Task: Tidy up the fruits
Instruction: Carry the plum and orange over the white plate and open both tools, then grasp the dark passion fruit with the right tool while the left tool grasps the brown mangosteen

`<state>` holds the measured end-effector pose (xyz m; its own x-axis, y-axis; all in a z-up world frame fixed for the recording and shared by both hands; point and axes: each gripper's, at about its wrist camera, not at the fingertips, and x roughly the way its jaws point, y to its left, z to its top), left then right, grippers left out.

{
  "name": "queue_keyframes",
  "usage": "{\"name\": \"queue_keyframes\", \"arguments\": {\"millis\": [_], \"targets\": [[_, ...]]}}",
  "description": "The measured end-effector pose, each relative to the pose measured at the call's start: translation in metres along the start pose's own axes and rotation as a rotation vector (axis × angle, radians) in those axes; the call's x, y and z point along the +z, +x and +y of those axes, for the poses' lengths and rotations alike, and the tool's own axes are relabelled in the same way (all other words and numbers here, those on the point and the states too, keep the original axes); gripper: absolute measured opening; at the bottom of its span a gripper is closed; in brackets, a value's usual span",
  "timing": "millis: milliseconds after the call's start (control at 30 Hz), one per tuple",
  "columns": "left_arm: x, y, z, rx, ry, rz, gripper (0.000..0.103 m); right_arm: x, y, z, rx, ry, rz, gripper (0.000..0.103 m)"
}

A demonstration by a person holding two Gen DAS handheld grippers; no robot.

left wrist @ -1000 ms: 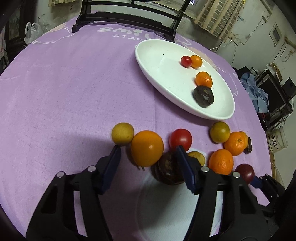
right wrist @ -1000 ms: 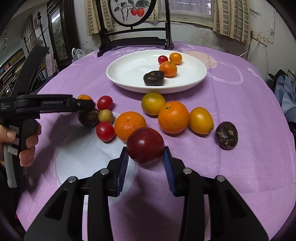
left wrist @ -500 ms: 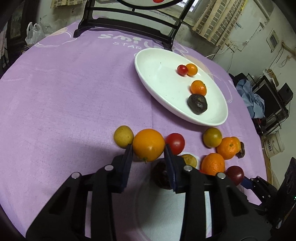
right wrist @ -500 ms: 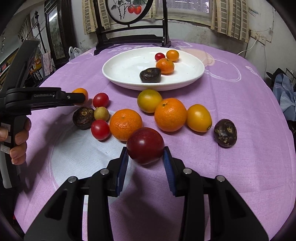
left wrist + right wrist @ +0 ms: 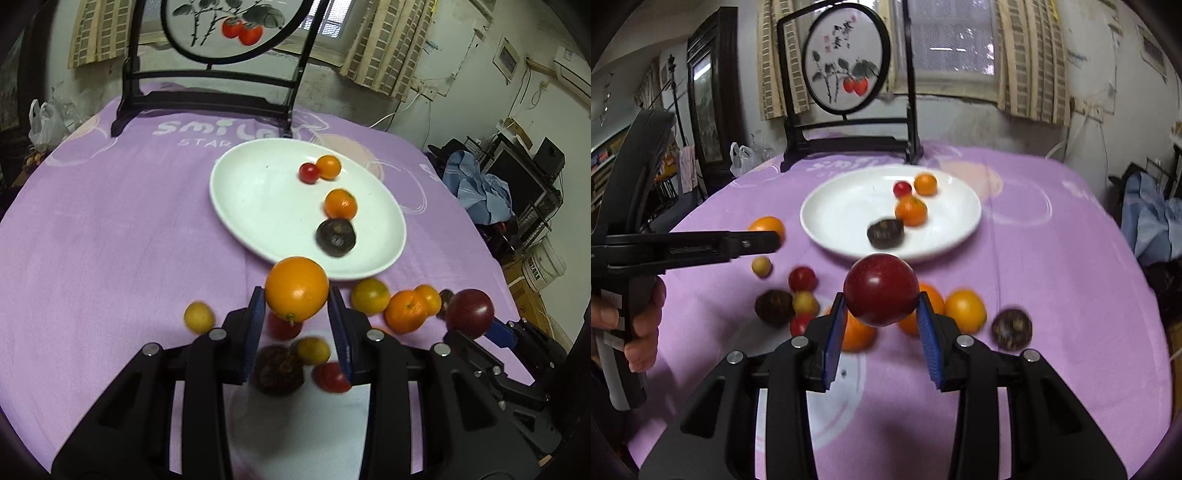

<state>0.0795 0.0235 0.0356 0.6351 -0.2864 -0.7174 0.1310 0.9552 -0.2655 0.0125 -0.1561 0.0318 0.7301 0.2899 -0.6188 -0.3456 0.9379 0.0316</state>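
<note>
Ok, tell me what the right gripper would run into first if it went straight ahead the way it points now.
Probably the white oval plate. The right gripper, shut on the dark red round plum, points at the plate's near rim, with the dark wrinkled passion fruit just beyond. Depth is unclear; held high, it may pass above the rim.

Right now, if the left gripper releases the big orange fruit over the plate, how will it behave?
The orange fruit looks round and smooth, so it would probably roll across the shallow white plate, perhaps bumping the dark fruit. It seems firm, held in the left gripper.
</note>
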Motion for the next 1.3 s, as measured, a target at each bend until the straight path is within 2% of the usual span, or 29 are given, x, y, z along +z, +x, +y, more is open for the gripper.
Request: {"name": "queue_keyframes", "arguments": {"millis": [167,300,467,500,533,600,833,867,900,933,1100,1200,1300], "targets": [[0.032,0.031,-0.006,-0.016,-0.01,0.011,0.035,0.03,0.046,-0.007,-0.052,-0.037,0.055,0.038],[0.046,0.064,-0.005,0.035,-0.026,0.048,0.035,0.039,0.09,-0.024,-0.101,-0.003,0.134,0.038],[0.051,0.085,-0.004,0.061,-0.03,0.05,0.036,0.046,0.113,-0.035,-0.105,0.041,0.181,0.039],[0.051,0.087,-0.004,0.064,-0.032,0.05,0.042,0.048,0.116,-0.037,-0.115,0.052,0.18,0.044],[0.053,0.087,-0.003,0.06,-0.037,0.041,0.061,0.05,0.115,-0.039,-0.118,0.066,0.173,0.046],[0.054,0.077,-0.003,0.077,-0.045,-0.014,0.074,0.051,0.109,-0.044,-0.097,0.098,0.154,0.046],[0.045,0.041,0.007,0.052,-0.067,-0.06,0.075,0.032,0.065,-0.052,-0.06,0.158,0.078,0.046],[0.041,0.035,0.009,0.056,-0.07,-0.075,0.077,0.028,0.059,-0.054,-0.054,0.172,0.07,0.047],[0.037,0.03,0.009,0.062,-0.069,-0.084,0.088,0.024,0.052,-0.055,-0.044,0.183,0.064,0.049],[0.031,0.024,0.01,0.073,-0.068,-0.095,0.091,0.021,0.046,-0.055,-0.041,0.184,0.058,0.05],[-0.001,0.008,0.014,0.101,-0.05,-0.11,0.091,0.0,0.021,-0.054,-0.023,0.194,0.023,0.053],[-0.02,0.001,0.016,0.123,-0.02,-0.109,0.091,-0.018,0.013,-0.058,-0.048,0.197,0.034,0.053],[-0.038,-0.005,0.014,0.149,0.048,-0.138,0.091,-0.031,0.005,-0.063,-0.113,0.178,0.036,0.056]]}}
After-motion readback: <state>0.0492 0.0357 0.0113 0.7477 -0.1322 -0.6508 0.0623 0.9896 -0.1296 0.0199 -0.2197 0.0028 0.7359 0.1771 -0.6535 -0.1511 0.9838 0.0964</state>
